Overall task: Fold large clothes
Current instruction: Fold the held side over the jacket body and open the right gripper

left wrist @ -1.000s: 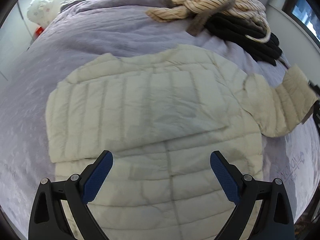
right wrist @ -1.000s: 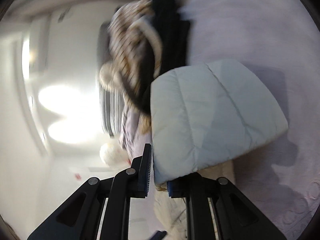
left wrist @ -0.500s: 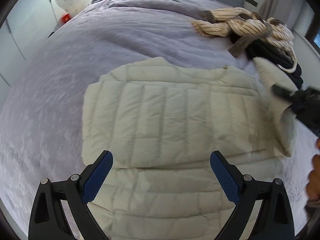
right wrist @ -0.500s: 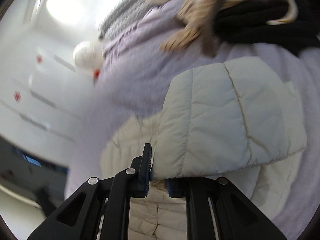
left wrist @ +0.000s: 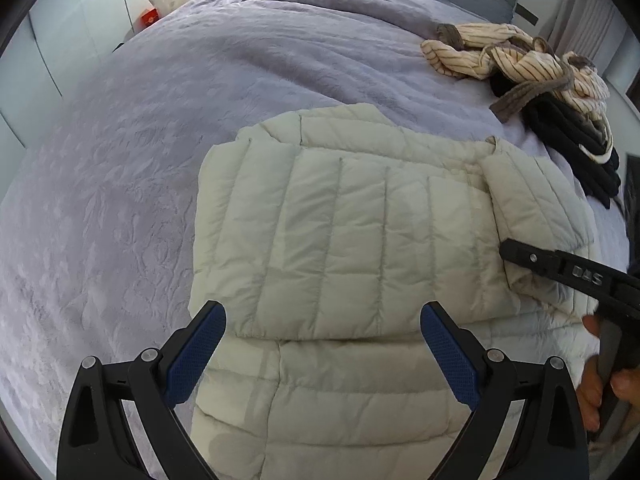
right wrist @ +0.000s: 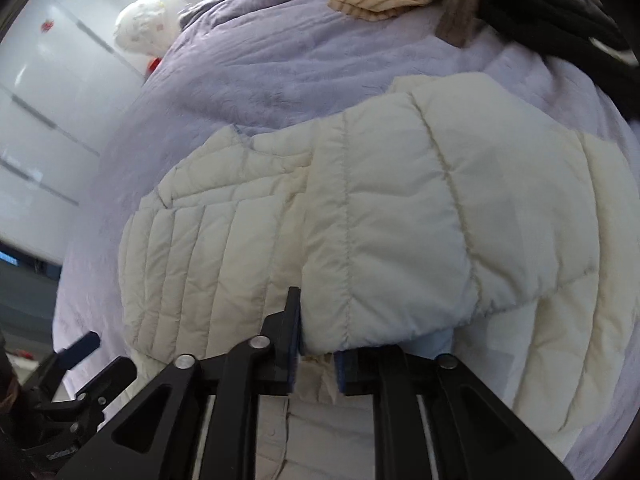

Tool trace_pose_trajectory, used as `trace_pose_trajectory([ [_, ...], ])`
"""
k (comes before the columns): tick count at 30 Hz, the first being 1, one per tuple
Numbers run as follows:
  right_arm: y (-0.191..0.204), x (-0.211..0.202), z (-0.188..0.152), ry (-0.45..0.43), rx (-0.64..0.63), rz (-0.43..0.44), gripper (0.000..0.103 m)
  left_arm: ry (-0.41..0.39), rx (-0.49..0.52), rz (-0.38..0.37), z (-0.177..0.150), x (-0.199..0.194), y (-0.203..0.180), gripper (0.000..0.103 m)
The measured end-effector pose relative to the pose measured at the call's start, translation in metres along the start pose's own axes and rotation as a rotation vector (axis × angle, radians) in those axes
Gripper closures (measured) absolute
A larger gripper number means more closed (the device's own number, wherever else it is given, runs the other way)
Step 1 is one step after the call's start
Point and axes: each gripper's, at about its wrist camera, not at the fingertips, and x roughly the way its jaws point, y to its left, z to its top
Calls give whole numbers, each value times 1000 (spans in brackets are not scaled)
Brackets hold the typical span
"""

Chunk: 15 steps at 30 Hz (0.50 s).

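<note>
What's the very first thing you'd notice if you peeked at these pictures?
A big cream puffy jacket spread across the middle of a purple bedspread. The right gripper has the jacket's sleeve between its opening jaws, laid over the jacket's body. Behind it, at the far right of the bed, lies a heap of striped and black clothes.

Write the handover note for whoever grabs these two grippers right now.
Left gripper: open, empty, hovering over the cream puffer jacket on the purple bedspread.
Right gripper: jaws opening, the jacket's sleeve between them, laid across the jacket body.
Done: both sleeves lie folded in.
Left: let go of the sleeve, fold the body.
The striped garment and dark clothes wait at the bed's far right.
</note>
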Motion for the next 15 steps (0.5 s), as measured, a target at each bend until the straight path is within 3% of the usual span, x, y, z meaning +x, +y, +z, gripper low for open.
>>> trace_pose_trajectory([
  [1, -4, -4, 2, -3, 37, 19, 54, -4, -5, -6, 1, -1, 1, 5],
  [3, -9, -14, -3, -26, 102, 77, 29, -21, -22, -35, 6, -2, 1, 5],
  [9, -30, -45, -12, -113, 268, 99, 29, -24, -38, -106, 16, 5, -1, 5],
  [11, -42, -52, -10, -160, 320, 88, 41, -13, -72, -175, 22, 9, 5, 5],
  [13, -49, -52, -6, -175, 340, 58, 85, 0, -110, -232, 28, 14, 13, 5],
  [15, -49, -53, 0, -195, 313, 23, 88, 12, -156, -287, 35, 18, 23, 5],
])
